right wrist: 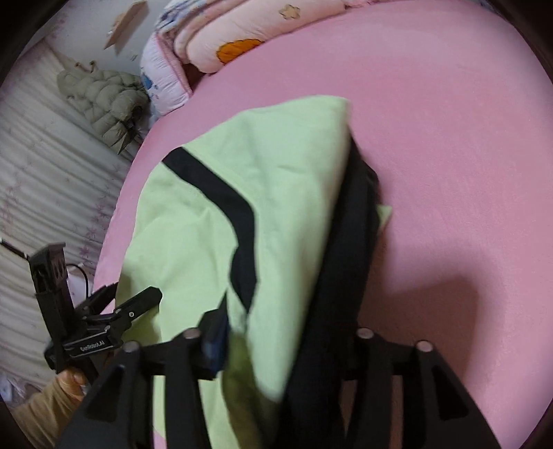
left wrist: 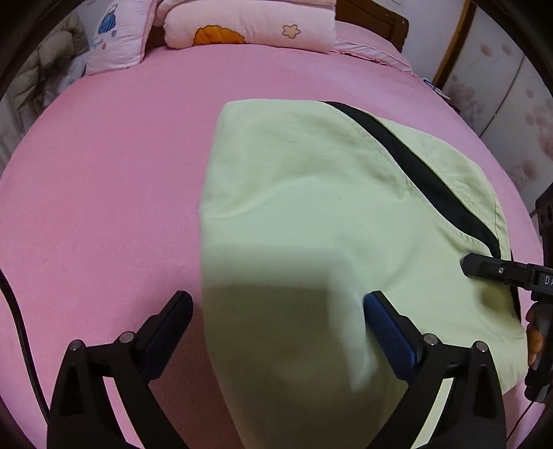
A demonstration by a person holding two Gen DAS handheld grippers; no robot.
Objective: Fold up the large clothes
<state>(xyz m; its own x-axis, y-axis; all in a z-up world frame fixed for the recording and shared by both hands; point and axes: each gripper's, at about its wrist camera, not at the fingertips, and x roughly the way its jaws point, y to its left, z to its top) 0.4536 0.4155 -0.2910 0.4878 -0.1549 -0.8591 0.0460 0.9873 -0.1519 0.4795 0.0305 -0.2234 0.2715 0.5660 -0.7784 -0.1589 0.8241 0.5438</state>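
Observation:
A pale green garment [left wrist: 311, 207] with a black stripe [left wrist: 414, 162] lies folded on the pink bed [left wrist: 103, 190]. My left gripper [left wrist: 276, 317] is open, its jaws wide apart, with the garment's near edge draped loosely between them. My right gripper [right wrist: 273, 345] has the green garment [right wrist: 276, 193] and its black band [right wrist: 345, 259] lying between its fingers; the cloth hides the right fingertip. The right gripper also shows at the right edge of the left wrist view [left wrist: 484, 267], over the garment. The left gripper shows at the lower left of the right wrist view [right wrist: 138, 304].
Pink pillows and a rolled quilt [left wrist: 249, 31] lie at the head of the bed. A wooden headboard [left wrist: 373, 17] stands behind them. A padded olive jacket [right wrist: 103, 103] hangs beside the bed, near a curtain [right wrist: 41, 207].

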